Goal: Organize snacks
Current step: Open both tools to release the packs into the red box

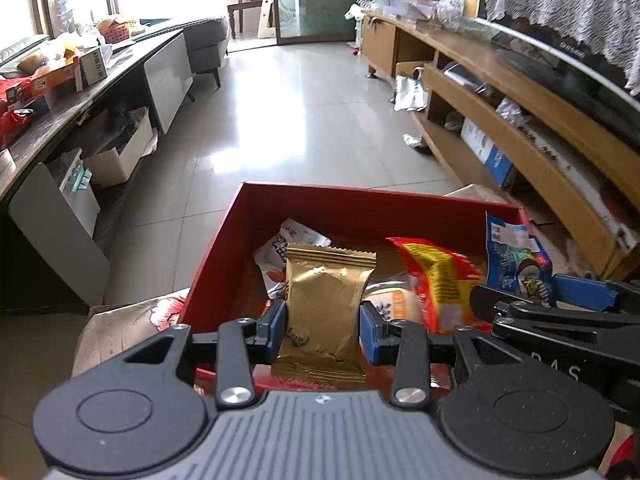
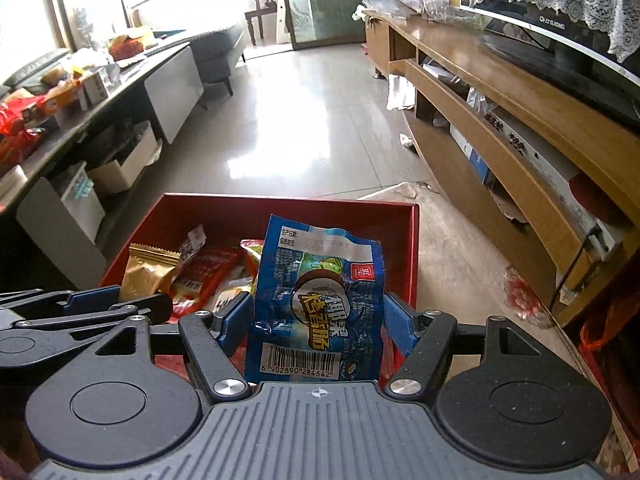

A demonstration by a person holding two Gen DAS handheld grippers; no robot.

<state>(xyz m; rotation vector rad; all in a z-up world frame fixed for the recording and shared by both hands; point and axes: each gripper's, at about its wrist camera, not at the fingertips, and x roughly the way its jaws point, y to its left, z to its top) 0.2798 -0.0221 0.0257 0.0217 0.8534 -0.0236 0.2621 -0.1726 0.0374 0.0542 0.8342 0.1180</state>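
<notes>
A gold snack packet (image 1: 326, 300) stands upright between the blue pads of my left gripper (image 1: 323, 326), which is shut on it just above the near edge of a red box (image 1: 304, 192). My right gripper (image 2: 318, 320) is shut on a blue sausage packet (image 2: 316, 300), held upright over the same red box (image 2: 288, 202). The right gripper and its blue packet (image 1: 516, 256) also show at the right of the left wrist view. Inside the box lie a red-and-yellow packet (image 1: 436, 276), a white packet (image 1: 288, 244) and a red packet (image 2: 204, 272). The gold packet (image 2: 146, 270) shows left in the right wrist view.
The red box sits on a flowered cloth (image 1: 132, 316) above a tiled floor (image 1: 280, 112). A dark low table (image 1: 60, 112) loaded with snacks and boxes runs along the left. A wooden TV cabinet (image 2: 500, 112) with a television (image 2: 560, 40) lines the right.
</notes>
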